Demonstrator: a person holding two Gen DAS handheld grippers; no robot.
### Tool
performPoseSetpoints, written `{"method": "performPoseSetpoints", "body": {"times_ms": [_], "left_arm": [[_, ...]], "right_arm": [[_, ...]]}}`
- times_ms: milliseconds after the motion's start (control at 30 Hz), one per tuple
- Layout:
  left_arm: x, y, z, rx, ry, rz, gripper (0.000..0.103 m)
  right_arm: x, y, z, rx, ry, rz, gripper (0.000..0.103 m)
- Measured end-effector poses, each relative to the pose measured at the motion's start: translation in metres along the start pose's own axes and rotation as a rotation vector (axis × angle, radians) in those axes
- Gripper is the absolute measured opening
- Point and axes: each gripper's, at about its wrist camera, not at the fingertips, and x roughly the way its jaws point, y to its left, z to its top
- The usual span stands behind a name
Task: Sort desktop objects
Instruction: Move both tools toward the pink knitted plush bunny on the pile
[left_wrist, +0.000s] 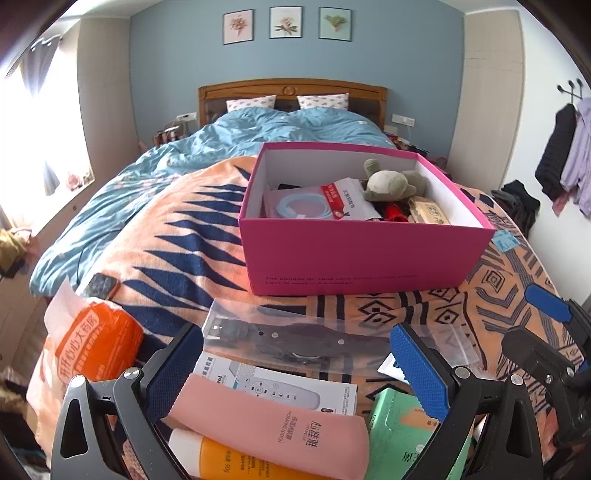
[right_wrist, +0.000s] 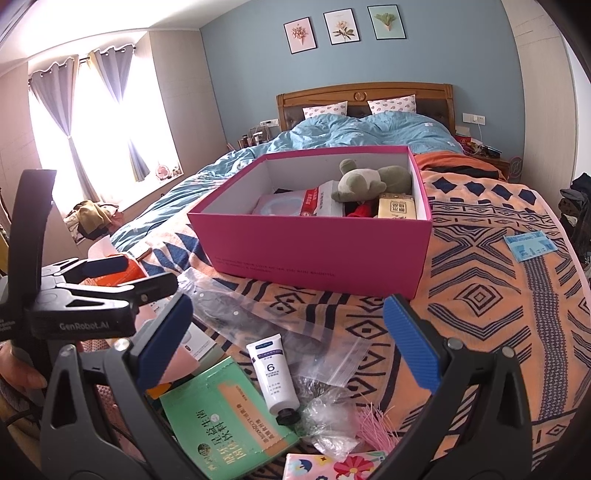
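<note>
A pink box (left_wrist: 354, 254) stands on the patterned blanket and holds a green plush toy (left_wrist: 391, 181), a cable pack (left_wrist: 314, 203) and a tissue pack (left_wrist: 428, 212). My left gripper (left_wrist: 295, 365) is open and empty above a pink lotion tube (left_wrist: 273, 424), a remote-control box (left_wrist: 280, 387) and a clear bag with a dark strap (left_wrist: 291, 339). My right gripper (right_wrist: 291, 343) is open and empty above a white tube (right_wrist: 273, 373), a green packet (right_wrist: 225, 417) and clear bags (right_wrist: 332, 362). The box also shows in the right wrist view (right_wrist: 317, 254).
An orange pharmacy bag (left_wrist: 96, 343) and a smartwatch (left_wrist: 99, 286) lie at the left. A blue sachet (right_wrist: 532, 245) lies right of the box. A floral pouch (right_wrist: 332, 467) and pink shreds (right_wrist: 373, 424) lie near. Blue duvet (left_wrist: 236, 140) behind.
</note>
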Motion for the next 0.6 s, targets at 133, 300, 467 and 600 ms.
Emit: {"method": "performPoseSetpoints", "body": {"times_ms": [133,300,467,600], "left_arm": [[-0.002,0.005,-0.002,-0.006,-0.006,-0.041,0.103],[-0.004,0.013,-0.002,0.004,0.012,-0.044,0.103],[-0.010,0.025,-0.003,0.039,0.006,0.038,0.103],[-0.009,0.043,-0.001,0.021,0.029,0.040,0.103]], "right_arm": [[0.000,-0.002,0.000,-0.002,0.007,0.002,0.103],[-0.001,-0.004,0.000,-0.005,0.015,0.020,0.103],[0.000,-0.008,-0.002,0.008,0.037,0.040,0.103],[0.004,-0.008,-0.004,0.020,0.067,0.075,0.103]]}}
